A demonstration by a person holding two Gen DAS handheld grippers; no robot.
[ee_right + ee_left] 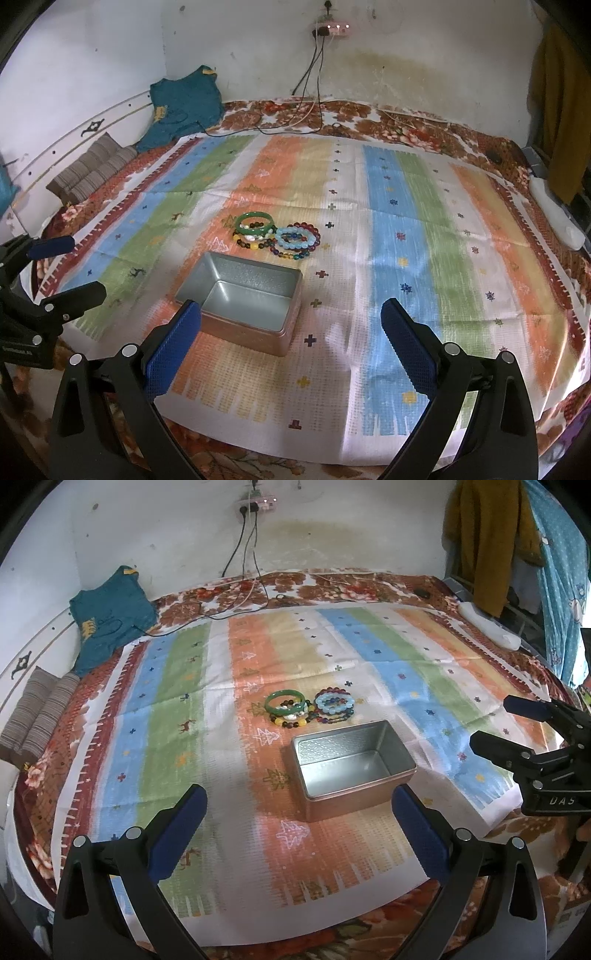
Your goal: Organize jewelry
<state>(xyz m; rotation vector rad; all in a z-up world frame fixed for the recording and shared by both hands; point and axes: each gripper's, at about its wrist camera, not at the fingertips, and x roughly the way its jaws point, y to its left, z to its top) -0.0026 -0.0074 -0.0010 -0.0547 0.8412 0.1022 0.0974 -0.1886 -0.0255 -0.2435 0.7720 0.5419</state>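
Both claws, left and right, gape empty above the rectangular silver tin; tangled bead bracelets may snag together

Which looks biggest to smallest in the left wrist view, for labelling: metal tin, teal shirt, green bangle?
1. Metal tin, though it is nearest the camera.
2. Teal shirt, close to it in apparent size.
3. Green bangle, clearly smallest.

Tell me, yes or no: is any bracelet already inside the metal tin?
No. The metal tin is empty, and the bracelets lie piled on the striped cloth just beyond it.
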